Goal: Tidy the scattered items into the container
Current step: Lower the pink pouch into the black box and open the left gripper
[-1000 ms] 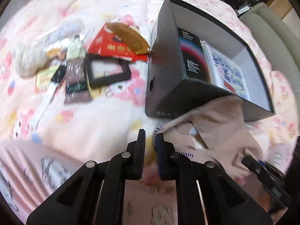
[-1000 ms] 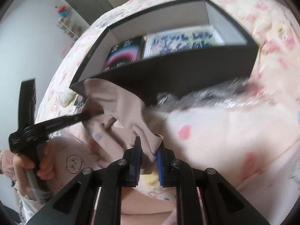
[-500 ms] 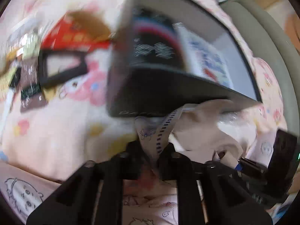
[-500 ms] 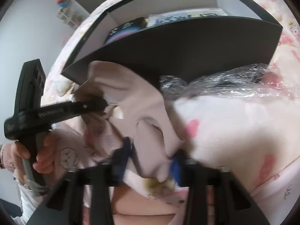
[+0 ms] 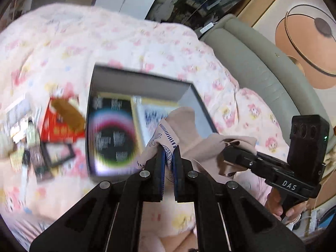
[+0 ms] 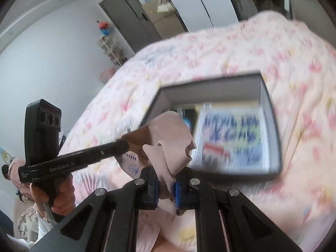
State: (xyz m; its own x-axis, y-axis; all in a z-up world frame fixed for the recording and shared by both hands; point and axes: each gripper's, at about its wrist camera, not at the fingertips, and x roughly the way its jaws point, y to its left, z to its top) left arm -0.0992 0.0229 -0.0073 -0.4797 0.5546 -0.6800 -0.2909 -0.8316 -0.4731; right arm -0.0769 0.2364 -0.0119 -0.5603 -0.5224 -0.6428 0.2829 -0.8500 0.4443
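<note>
With the left gripper (image 5: 168, 157) and right gripper (image 6: 166, 183) both clamped on the cloth (image 5: 189, 134), its loose folds could snag the box (image 5: 195, 90) rim.

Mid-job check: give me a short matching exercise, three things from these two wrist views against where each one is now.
Things:
1. beige cloth
2. black booklet
3. wooden comb

Places:
A. on the red packet, outside the box
B. flat inside the black box
C. pinched by both the left claw and the right claw

Pairs: 1-C, 2-B, 3-A
</note>
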